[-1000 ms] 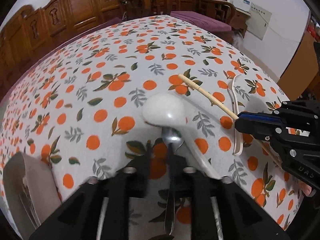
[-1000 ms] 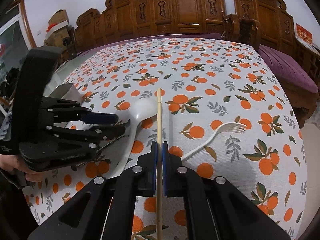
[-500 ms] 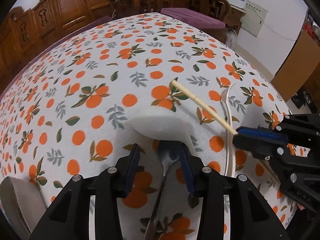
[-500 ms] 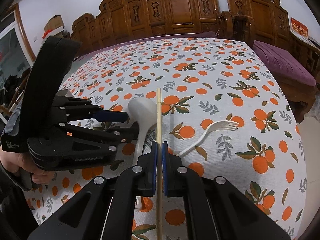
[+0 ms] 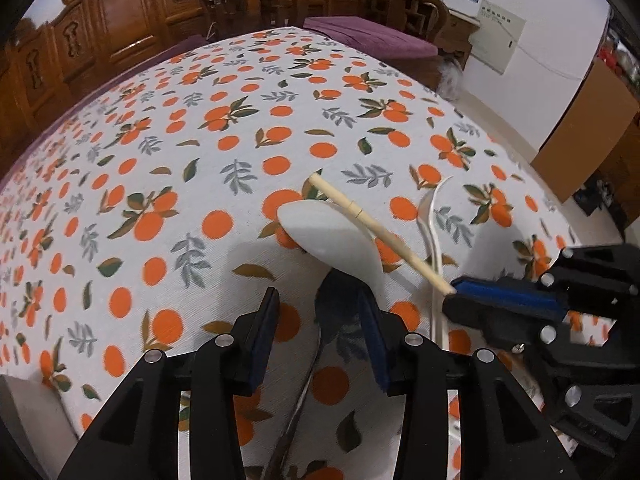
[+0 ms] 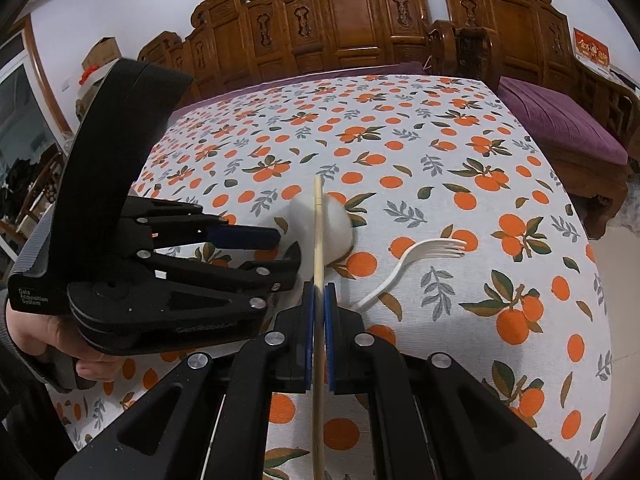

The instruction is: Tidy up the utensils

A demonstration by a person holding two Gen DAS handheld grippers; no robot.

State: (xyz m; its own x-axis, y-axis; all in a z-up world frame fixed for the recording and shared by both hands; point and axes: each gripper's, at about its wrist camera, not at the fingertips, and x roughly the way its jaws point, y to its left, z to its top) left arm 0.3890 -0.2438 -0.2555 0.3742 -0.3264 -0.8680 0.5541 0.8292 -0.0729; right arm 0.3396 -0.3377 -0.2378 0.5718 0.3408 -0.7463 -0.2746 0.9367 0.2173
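Two tools work at once: the right gripper (image 6: pixel 319 300) has its fingers pinched on a bamboo chopstick (image 6: pixel 318 236), tip jutting ahead over the white ladle spoon (image 5: pixel 336 236). The left gripper (image 5: pixel 320 322) has been opening and stands spread, the metal spoon (image 5: pixel 316 344) lying free between its fingers. Best clear the left away before carrying the chopstick off. Both point steeply down at the worktop (image 5: pixel 160 168); a plastic fork (image 6: pixel 420 252) lies right of the right fingers

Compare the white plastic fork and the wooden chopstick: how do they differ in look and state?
The fork is white, curved and tined; the chopstick is a plain, straight, tan stick. The fork lies free on the tablecloth; the chopstick is clamped in the right gripper, crossing in front of the white spoon. Both are slender utensils.
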